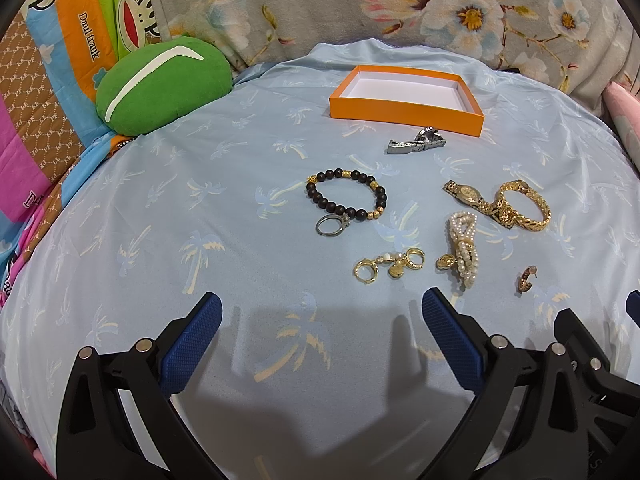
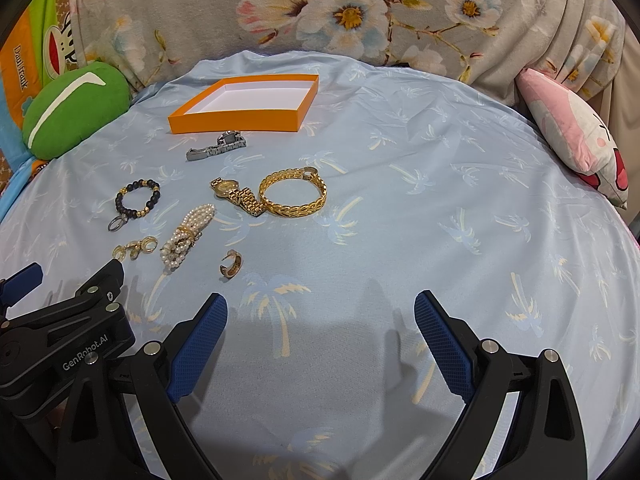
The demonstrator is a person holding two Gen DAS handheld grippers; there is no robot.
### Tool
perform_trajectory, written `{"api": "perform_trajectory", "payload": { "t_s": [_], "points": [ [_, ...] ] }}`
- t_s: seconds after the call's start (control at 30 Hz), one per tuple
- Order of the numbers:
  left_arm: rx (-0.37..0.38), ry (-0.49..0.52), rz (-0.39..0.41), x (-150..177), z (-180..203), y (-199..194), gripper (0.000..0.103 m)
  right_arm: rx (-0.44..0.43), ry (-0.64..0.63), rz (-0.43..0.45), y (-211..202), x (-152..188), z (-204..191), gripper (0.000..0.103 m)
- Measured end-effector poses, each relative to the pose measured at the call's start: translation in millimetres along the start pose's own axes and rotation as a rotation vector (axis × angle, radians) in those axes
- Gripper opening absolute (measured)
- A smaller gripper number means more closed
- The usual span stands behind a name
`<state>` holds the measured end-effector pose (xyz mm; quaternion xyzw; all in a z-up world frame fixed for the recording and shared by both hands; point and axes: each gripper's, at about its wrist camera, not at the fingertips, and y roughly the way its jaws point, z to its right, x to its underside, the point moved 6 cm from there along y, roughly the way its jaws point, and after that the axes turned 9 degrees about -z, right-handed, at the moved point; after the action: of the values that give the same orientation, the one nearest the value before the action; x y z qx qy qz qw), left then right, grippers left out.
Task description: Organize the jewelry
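An empty orange box [image 1: 406, 114] [image 2: 240, 120] lies at the back of the light blue sheet. In front of it lie a silver watch [image 1: 416, 142] [image 2: 218, 148], a black bead bracelet [image 1: 320, 200] [image 2: 120, 202] with a silver ring [image 1: 332, 225] [image 2: 116, 223], a gold watch [image 1: 466, 194] [image 2: 236, 194], a gold chain bracelet [image 1: 528, 222] [image 2: 292, 210], a pearl bracelet [image 1: 464, 252] [image 2: 186, 238], gold earrings [image 1: 390, 265] [image 2: 134, 250] and a lone earring [image 1: 526, 280] [image 2: 231, 266]. My left gripper [image 1: 322, 312] and right gripper [image 2: 320, 312] are open and empty, near the front.
A green cushion [image 1: 160, 86] [image 2: 76, 110] lies at the back left. A pink plush pillow [image 2: 576, 132] lies at the right. A floral fabric [image 2: 360, 12] rises behind the sheet. The left gripper's body [image 2: 68, 332] shows left of my right gripper.
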<state>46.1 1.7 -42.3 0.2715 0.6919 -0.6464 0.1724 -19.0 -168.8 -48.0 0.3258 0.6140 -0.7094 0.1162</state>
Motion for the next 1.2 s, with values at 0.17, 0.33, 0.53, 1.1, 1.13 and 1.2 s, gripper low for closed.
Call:
{"api": "perform_trajectory", "payload": {
  "t_s": [0.17,0.33,0.53,1.1,1.13,1.2],
  "points": [
    [0.001,0.0,0.0,0.1,0.0,0.0,0.098,-0.001,0.0,0.0,0.0,0.0,0.2,0.093],
    [0.014,0.0,0.001,1.0,0.9,-1.0,0.098,-0.025,0.007,0.005,-1.5,1.5,-0.1,0.093],
    [0.045,-0.032,-0.014,-1.1,-5.1,-3.3,0.098,-0.063,0.034,-0.005,3.4,-7.0,13.2,0.093],
    [0.091,-0.043,0.007,-40.6,-22.5,3.8,0.098,-0.143,0.086,-0.081,62.7,-85.3,-0.9,0.072],
    [0.096,-0.043,0.008,-44.0,-23.1,4.5,0.098,-0.147,0.09,-0.088,65.7,-87.3,-2.2,0.07],
    [0.107,-0.046,0.007,-50.6,-24.5,6.3,0.098,-0.154,0.096,-0.1,71.5,-91.5,-6.7,0.07]
  ]
}}
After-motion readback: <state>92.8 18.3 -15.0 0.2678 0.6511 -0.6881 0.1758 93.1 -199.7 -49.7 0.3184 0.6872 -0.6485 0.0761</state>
